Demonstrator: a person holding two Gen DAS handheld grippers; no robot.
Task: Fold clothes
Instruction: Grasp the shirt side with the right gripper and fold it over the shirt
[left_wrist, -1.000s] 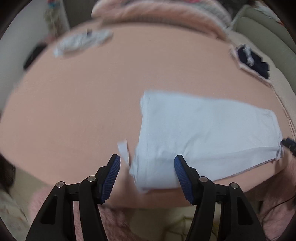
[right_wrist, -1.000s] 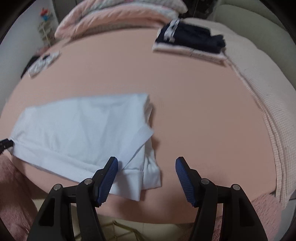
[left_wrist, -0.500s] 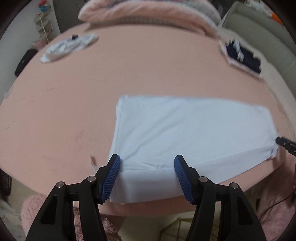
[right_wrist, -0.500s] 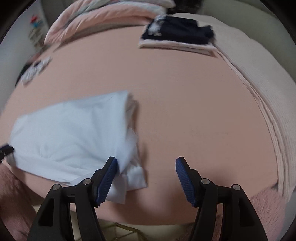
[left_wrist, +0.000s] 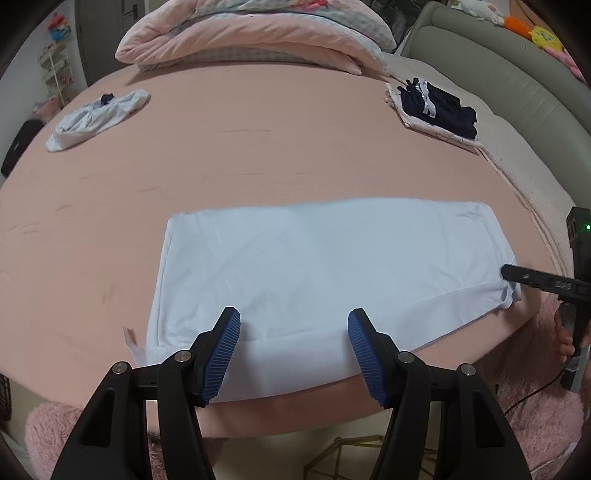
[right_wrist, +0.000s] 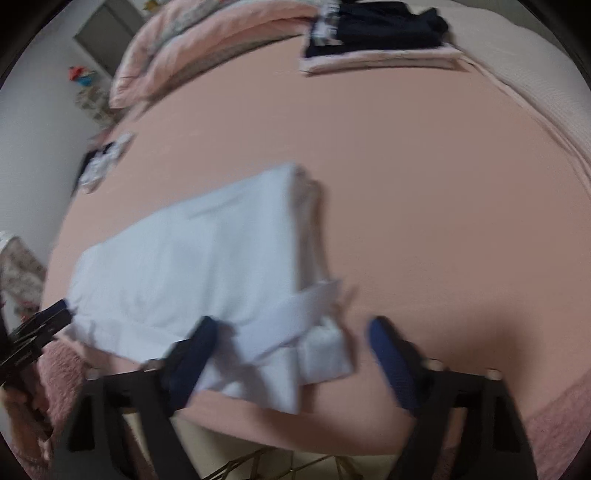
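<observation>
While the wide peach-pink bed sheet (left_wrist: 258, 147) is stretched smooth across the mattress, a rolled pink quilt (left_wrist: 240, 37) is seen at its far end, a grey-green padded headboard (left_wrist: 498, 74) along the right, and fluffy pink rug (left_wrist: 48, 435) below the near edge. A crumpled white garment (left_wrist: 96, 118) is left far off to the left; a folded stack of navy and pale clothes (left_wrist: 436, 107) is parked far right. Near the front edge, the folded pale-blue T-shirt (left_wrist: 325, 266) is laid flat as a long rectangle. It is straddled at its near hem by the left gripper (left_wrist: 293, 345), jaws apart, nothing clamped. At the shirt's other end the right gripper (right_wrist: 291, 360) is blurred; its jaws have just been closing around the loose white sleeve folds, though contact by the pads cannot be confirmed. Compared with a second ago, the shirt is now centred and squared in the left view, and the right camera has been brought lower over it.
</observation>
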